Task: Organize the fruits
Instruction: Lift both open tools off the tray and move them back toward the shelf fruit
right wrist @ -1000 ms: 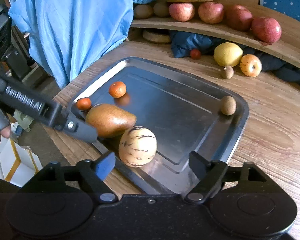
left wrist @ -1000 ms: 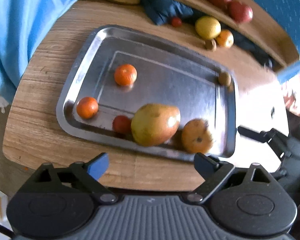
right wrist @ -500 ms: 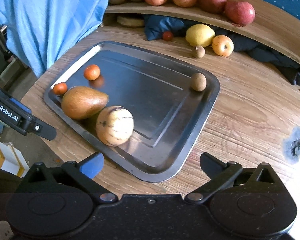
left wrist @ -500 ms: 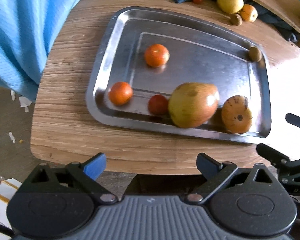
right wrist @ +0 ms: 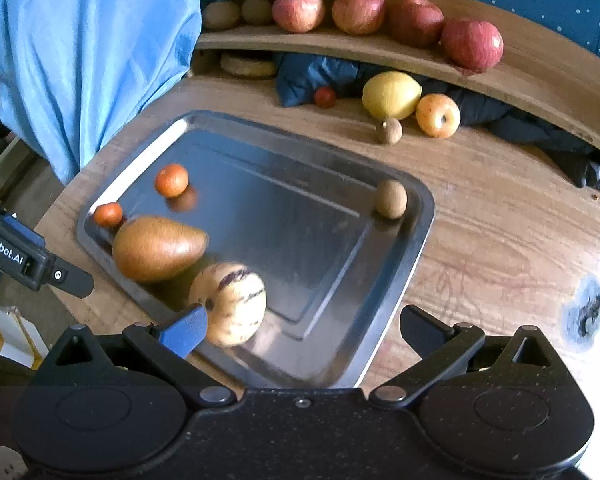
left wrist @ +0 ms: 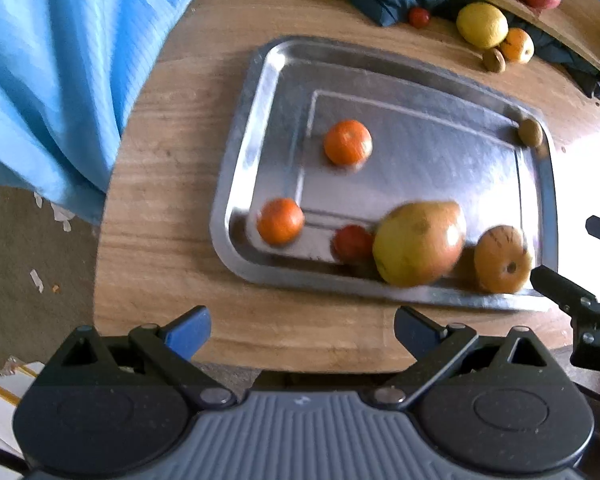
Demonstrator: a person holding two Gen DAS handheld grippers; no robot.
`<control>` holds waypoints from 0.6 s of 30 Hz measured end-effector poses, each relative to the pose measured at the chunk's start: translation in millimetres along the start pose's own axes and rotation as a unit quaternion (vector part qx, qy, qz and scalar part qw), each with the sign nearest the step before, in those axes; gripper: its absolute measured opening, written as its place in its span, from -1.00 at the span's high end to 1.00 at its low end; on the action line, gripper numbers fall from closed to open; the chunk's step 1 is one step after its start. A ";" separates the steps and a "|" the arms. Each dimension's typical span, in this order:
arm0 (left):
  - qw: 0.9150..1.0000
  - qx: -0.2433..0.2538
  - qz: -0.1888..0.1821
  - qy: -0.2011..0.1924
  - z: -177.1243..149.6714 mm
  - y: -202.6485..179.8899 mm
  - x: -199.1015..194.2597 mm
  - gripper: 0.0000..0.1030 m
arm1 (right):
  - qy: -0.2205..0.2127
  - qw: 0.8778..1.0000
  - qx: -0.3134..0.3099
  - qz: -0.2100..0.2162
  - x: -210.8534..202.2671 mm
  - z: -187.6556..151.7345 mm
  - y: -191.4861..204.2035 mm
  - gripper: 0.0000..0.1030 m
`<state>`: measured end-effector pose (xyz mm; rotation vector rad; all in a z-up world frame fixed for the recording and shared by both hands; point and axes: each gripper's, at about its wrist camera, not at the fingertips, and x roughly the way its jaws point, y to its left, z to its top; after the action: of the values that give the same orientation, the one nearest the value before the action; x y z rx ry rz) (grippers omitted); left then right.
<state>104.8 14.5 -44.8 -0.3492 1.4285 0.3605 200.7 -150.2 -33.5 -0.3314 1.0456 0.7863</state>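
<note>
A steel tray (left wrist: 260, 128) (right wrist: 412, 240) lies on the round wooden table. It holds two oranges (left wrist: 347, 142) (left wrist: 280, 221), a small red fruit (left wrist: 352, 243), a large mango (left wrist: 420, 243) (right wrist: 156, 248), a striped pepino melon (left wrist: 500, 258) (right wrist: 230, 302) and a kiwi (left wrist: 530, 132) (right wrist: 391, 199). My left gripper (left wrist: 302, 332) is open and empty over the table's near edge. My right gripper (right wrist: 302, 330) is open and empty, its left finger beside the melon.
Behind the tray lie a lemon (right wrist: 391, 95), a small apple (right wrist: 438, 115), a kiwi (right wrist: 389, 131) and a red tomato (right wrist: 325, 97) by a dark cloth. A curved shelf (right wrist: 380, 54) carries red apples, kiwis and bananas. Blue fabric (left wrist: 60, 60) hangs at left.
Both grippers pulled back from the tray half a second ago. Now the right one has come closer again, the melon near its left finger. The left view has shifted left.
</note>
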 end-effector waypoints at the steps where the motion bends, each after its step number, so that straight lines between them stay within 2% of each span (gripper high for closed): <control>1: 1.000 0.000 0.001 -0.003 3.8 2.0 -1.5 -0.95 | -0.001 1.000 0.001 -0.001 0.5 1.8 -0.1 -0.99; 18: 0.999 0.041 -0.003 -0.023 63.3 0.5 -0.8 -0.96 | -0.021 0.998 0.052 -0.032 9.5 25.8 -9.2 -0.99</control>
<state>160.9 42.9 -37.0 -0.2783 1.3933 0.3021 226.4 -137.2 -30.3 -0.2571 1.0288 0.6760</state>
